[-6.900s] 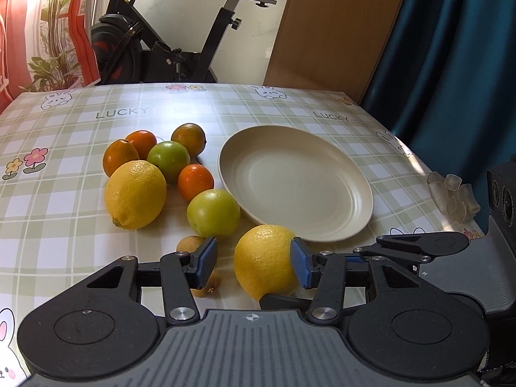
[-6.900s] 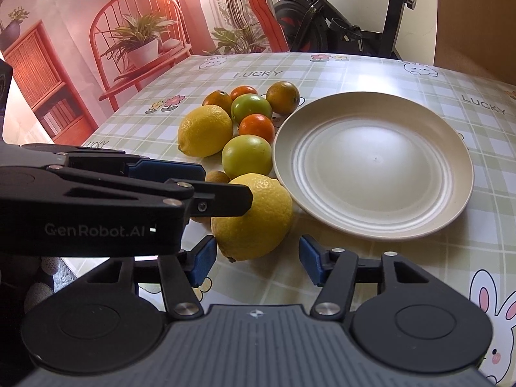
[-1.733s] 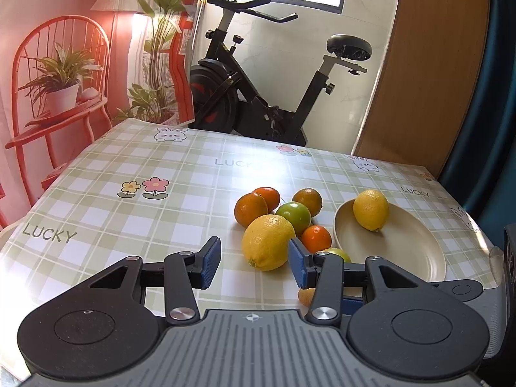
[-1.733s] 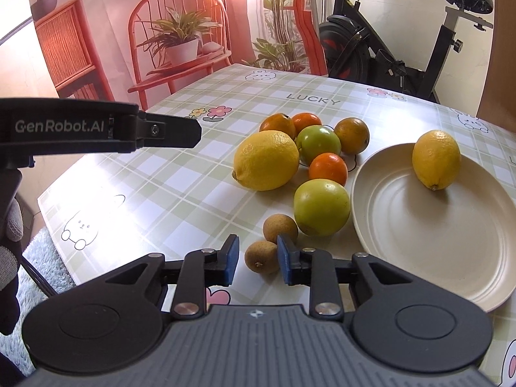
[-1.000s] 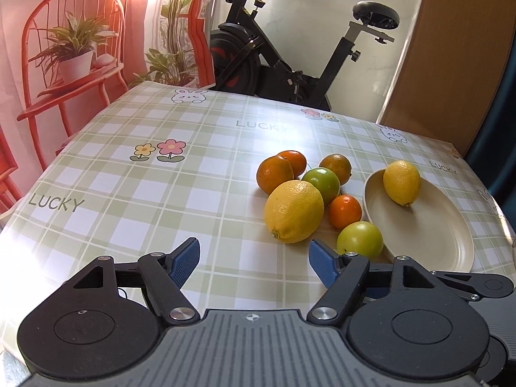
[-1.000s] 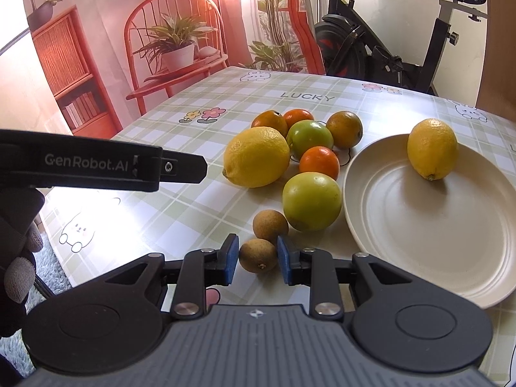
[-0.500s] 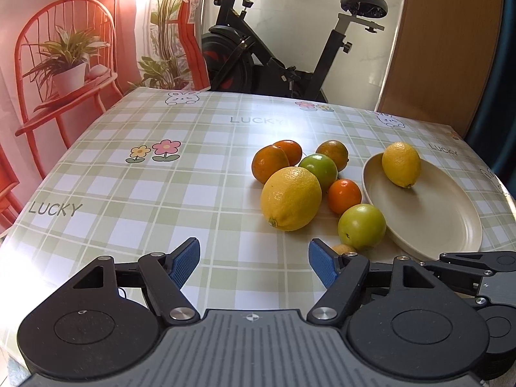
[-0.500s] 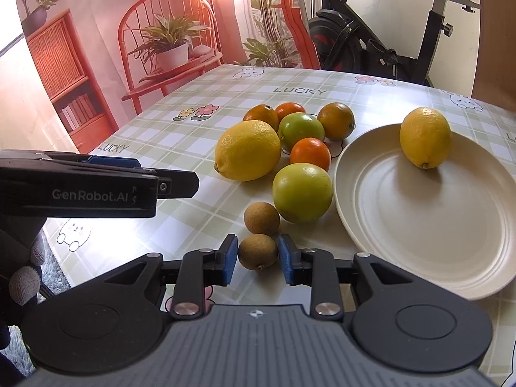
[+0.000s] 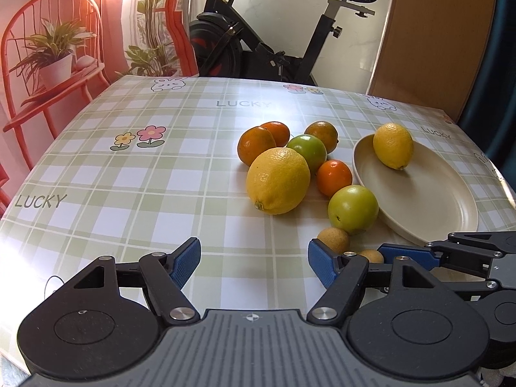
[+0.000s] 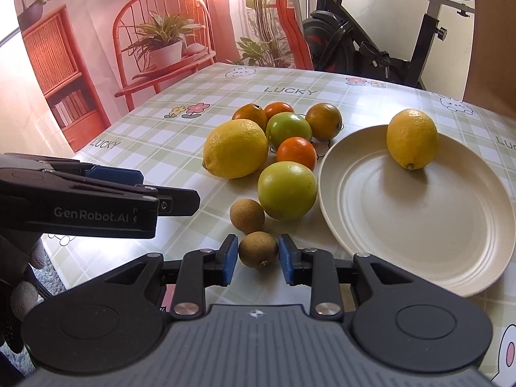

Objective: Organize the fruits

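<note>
Right gripper pinches small round tan-brown longan fruit at its widest sides; light, thin brittle shell, likely rolls—grip gently; left gripper spread, empty.

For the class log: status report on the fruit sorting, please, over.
Right gripper shut on small brown fruit. Left gripper open, empty. One lemon on plate; other fruit on the table. Nothing between gripper and plate.
</note>
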